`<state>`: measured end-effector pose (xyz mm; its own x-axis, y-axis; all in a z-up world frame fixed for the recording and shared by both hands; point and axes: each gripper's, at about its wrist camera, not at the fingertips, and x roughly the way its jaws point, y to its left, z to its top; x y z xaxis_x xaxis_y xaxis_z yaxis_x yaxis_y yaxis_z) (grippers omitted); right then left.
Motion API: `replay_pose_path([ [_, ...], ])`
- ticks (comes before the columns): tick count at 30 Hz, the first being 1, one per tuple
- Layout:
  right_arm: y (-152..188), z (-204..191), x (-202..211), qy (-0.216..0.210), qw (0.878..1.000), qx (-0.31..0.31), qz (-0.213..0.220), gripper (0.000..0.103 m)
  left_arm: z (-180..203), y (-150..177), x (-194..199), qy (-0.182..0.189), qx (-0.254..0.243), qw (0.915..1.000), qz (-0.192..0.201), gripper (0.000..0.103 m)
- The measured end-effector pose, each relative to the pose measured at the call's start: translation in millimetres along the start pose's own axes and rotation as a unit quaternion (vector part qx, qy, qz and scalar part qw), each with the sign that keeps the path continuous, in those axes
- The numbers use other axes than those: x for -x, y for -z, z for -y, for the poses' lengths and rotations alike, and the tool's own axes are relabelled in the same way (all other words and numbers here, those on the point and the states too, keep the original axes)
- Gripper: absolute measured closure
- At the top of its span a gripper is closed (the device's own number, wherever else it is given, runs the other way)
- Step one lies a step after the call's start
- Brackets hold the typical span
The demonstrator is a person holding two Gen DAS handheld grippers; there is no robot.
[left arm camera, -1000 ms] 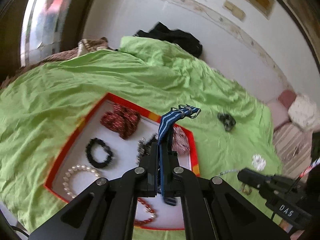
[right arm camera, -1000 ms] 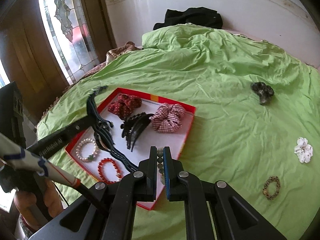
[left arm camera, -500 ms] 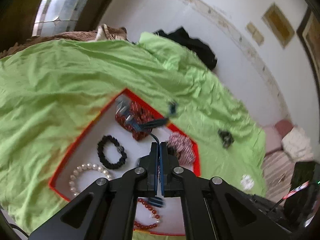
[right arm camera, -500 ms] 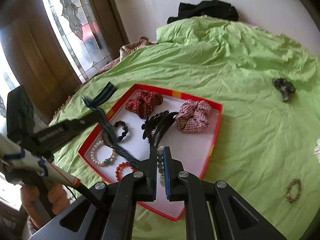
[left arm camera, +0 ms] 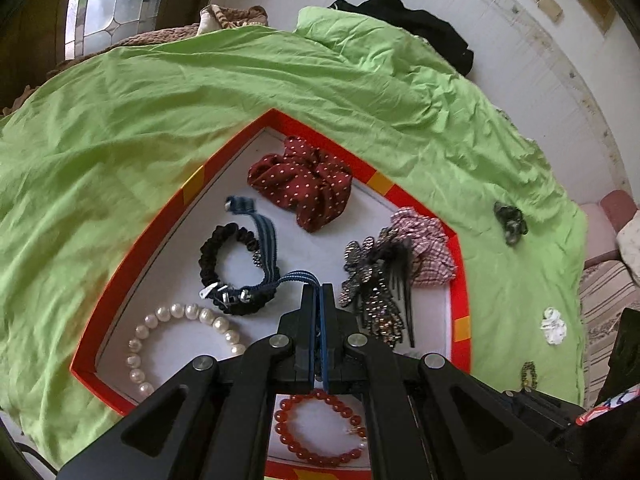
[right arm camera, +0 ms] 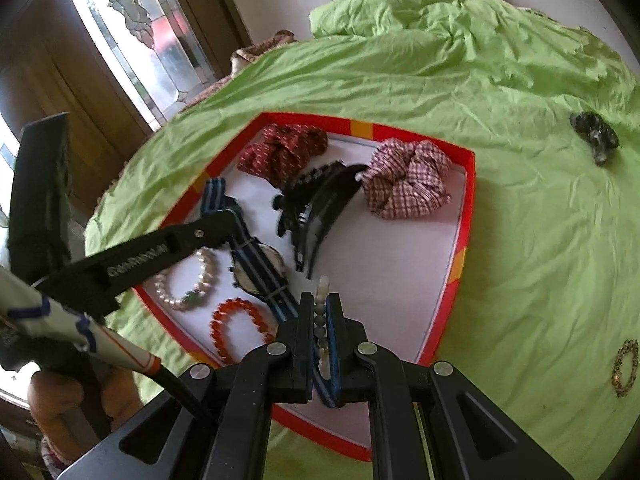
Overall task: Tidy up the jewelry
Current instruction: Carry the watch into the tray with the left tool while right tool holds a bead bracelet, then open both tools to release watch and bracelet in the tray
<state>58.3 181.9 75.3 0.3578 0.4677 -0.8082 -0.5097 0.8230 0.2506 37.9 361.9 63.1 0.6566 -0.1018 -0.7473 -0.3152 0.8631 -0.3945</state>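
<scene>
A red-rimmed tray (left arm camera: 132,264) with a white floor lies on a bed covered by a green sheet (left arm camera: 120,120), filling the middle of both views. The left gripper (left arm camera: 317,292) is closed on a blue striped watch strap (left arm camera: 266,240), which loops from its fingers across a black beaded bracelet (left arm camera: 224,248) in the tray. The right gripper (right arm camera: 320,304) is clamped on a pale bead bracelet (right arm camera: 321,284) above the tray's lower part. Inside the tray also lie a dark red dotted scrunchie (left arm camera: 304,184), a checked scrunchie (right arm camera: 404,184), a black claw clip (right arm camera: 320,204), a pearl bracelet (left arm camera: 176,328) and a red bead bracelet (left arm camera: 320,432). On the sheet at the right of the left view sit a dark hair clip (left arm camera: 510,222) and a white scrunchie (left arm camera: 554,326).
</scene>
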Motion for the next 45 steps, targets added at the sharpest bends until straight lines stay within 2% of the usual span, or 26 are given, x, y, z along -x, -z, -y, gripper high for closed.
replay_pose_path([
  [7,2,11,-8,0.020,1.000,-0.006,-0.009,0.096,-6,-1,-3,-0.009,0.013,0.9999,-0.006,0.101],
  [17,6,15,-14,0.032,0.999,-0.009,-0.017,0.093,-7,-1,3,0.006,0.020,0.9998,0.001,0.100],
  [18,6,16,-14,0.033,0.999,-0.010,-0.016,0.088,-6,-2,3,0.011,0.020,0.9997,0.002,0.095],
  [20,5,18,-11,0.033,0.999,-0.015,-0.013,0.077,-6,-2,8,0.029,0.024,0.9993,0.009,0.078],
  [21,4,18,-8,0.033,0.999,-0.019,-0.009,0.073,-6,-2,11,0.040,0.026,0.9987,0.016,0.064],
  [22,2,18,-6,0.032,0.999,-0.021,-0.003,0.073,-5,-2,17,0.056,0.030,0.9976,0.028,0.055],
  [24,-2,14,-3,0.026,1.000,-0.017,0.003,0.073,-5,-2,26,0.079,0.033,0.9953,0.045,0.051],
  [27,-9,2,-1,0.008,1.000,-0.003,0.008,0.073,-5,-3,38,0.102,0.041,0.9914,0.070,0.050],
  [31,-23,-17,-11,-0.012,1.000,0.018,-0.001,0.073,-17,-6,46,0.089,0.069,0.9892,0.093,0.050],
  [35,-31,-30,-32,0.022,0.998,0.049,-0.018,0.075,-30,-9,42,0.056,0.088,0.9907,0.088,0.050],
  [37,-36,-31,-40,0.033,0.998,0.053,-0.023,0.093,-36,-10,41,0.049,0.095,0.9907,0.085,0.050],
  [45,-59,-34,-57,0.042,0.998,0.049,-0.018,0.093,-50,-13,32,0.038,0.114,0.9903,0.070,0.050],
])
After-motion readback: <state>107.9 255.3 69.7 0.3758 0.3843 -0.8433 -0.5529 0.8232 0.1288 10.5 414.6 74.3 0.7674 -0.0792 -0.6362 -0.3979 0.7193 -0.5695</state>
